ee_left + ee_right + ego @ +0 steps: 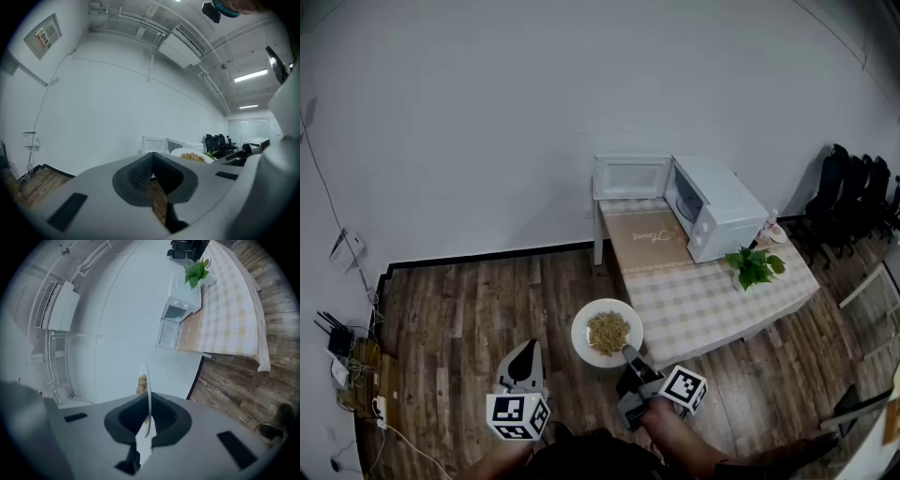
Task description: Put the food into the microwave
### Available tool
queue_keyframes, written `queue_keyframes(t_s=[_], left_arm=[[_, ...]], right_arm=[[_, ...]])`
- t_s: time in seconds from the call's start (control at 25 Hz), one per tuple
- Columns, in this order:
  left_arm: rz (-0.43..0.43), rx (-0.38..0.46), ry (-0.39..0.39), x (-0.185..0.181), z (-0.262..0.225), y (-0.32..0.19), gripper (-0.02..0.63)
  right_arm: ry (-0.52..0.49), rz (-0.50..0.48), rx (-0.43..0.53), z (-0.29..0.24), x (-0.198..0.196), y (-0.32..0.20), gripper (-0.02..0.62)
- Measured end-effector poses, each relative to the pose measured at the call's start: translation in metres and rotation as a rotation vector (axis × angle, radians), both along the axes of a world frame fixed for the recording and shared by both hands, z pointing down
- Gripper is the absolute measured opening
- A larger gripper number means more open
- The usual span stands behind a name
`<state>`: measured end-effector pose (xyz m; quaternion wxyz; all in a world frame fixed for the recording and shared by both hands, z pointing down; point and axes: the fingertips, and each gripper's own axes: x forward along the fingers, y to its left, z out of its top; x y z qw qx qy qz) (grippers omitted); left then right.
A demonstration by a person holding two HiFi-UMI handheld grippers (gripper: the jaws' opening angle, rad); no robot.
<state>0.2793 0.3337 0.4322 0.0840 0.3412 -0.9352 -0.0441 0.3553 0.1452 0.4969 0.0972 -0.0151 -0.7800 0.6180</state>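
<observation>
One firm pinch: our right hand-held gripper [630, 354] clamps the round white plate [581, 339] by its rim so the tan grainy food [608, 332] sits level; left hand-held gripper [525, 351] closed, empty.

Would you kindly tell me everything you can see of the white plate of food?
The plate is round, white, shallow and smooth-looking, with a heap of tan, grainy food at its centre. It is held about level above the wooden floor, beside the checked table. The right hand-held gripper pinches its near rim. Nothing else touches it.
</observation>
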Motion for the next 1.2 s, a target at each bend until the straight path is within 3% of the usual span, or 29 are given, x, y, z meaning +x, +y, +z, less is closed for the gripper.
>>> queue_keyframes(t_s=[0.56, 1.2], left_arm=[[0.026, -0.009, -0.007, -0.007, 0.002, 0.001, 0.008], [0.055, 0.024, -0.016, -0.039, -0.001, 0.027, 0.008]], right_arm=[[-0.011, 0.007, 0.025, -0.001, -0.006, -0.002, 0.018], [-0.045, 0.040, -0.001, -0.010, -0.050, 0.021, 0.018]])
